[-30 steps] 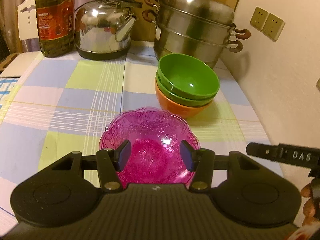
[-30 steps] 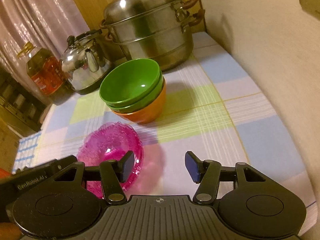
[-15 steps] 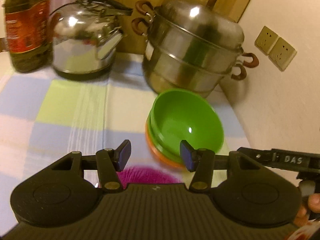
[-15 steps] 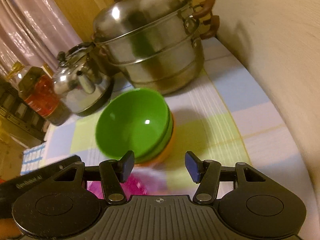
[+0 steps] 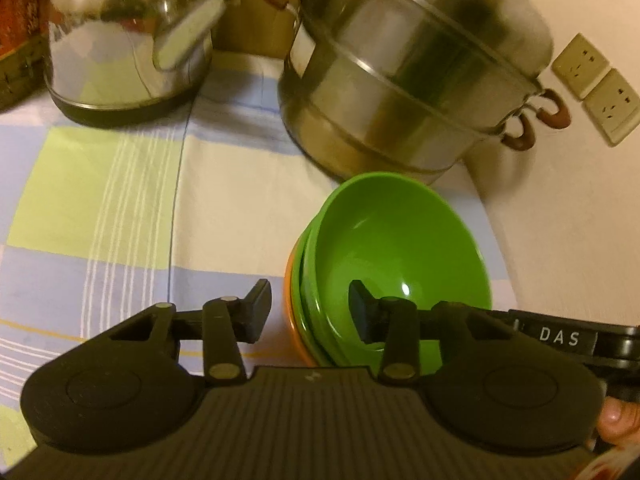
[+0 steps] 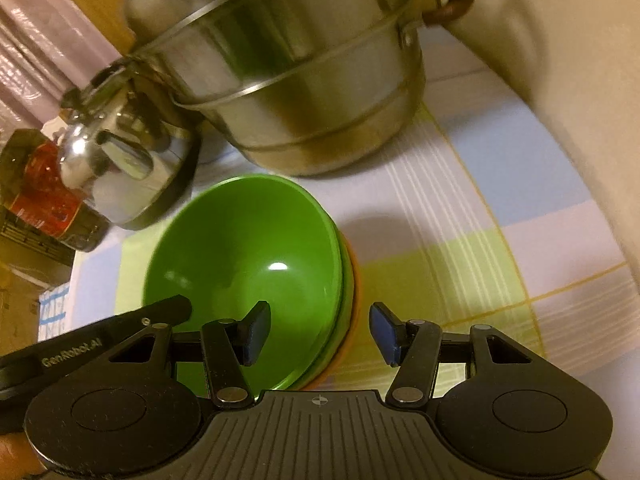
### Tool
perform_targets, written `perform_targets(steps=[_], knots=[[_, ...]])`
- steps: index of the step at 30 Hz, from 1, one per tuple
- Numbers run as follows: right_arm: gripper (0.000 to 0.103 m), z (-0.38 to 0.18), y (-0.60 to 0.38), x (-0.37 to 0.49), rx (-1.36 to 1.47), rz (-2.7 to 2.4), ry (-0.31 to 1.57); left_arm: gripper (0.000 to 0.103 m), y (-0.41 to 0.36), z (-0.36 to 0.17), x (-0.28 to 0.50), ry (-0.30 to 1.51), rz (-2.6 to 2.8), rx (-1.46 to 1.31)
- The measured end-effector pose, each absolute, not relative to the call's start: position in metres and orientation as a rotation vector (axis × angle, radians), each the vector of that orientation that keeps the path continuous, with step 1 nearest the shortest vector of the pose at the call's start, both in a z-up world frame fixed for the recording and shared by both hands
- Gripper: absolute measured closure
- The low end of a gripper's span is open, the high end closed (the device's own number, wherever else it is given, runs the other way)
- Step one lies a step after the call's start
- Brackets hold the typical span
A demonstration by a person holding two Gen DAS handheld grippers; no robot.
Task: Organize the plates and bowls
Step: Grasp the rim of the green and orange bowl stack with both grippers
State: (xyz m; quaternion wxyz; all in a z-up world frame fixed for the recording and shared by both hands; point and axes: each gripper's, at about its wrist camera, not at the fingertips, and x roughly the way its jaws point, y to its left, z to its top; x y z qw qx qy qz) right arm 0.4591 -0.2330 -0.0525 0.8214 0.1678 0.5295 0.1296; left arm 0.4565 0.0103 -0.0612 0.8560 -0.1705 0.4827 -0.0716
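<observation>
Where nested: two green bowls (image 5: 396,248); one orange bowl (image 5: 294,320)

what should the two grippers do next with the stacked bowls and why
Probably ease both grippers down a little, then close on the rim. The left gripper is open and straddles the left rim of the bowl stack. The right gripper is open and straddles the right rim. Neither grips the rim yet. The steamer pot stands close behind, so avoid pushing forward.

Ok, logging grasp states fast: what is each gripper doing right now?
Left gripper: open, holding nothing, straddling the bowl stack's left rim.
Right gripper: open, holding nothing, straddling its right rim.
</observation>
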Motion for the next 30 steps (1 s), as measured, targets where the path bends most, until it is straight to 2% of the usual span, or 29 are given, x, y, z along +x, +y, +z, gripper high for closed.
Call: perform_targets(steps=[7,14,30], knots=[[0.061,-0.068,-0.229,0.467,0.337,0.261,1.157,0.076,0.008,-0.079,0.466,1.054,-0.157,-0.343],[0.074,-0.081,-0.232,0.471,0.339,0.249,1.176,0.081,0.004,-0.083,0.468,1.061,-0.156,-0.31],[0.08,-0.076,-0.234,0.459,0.31,0.207,1.158,0.082,-0.012,-0.073,0.456,1.079,-0.157,-0.231]])
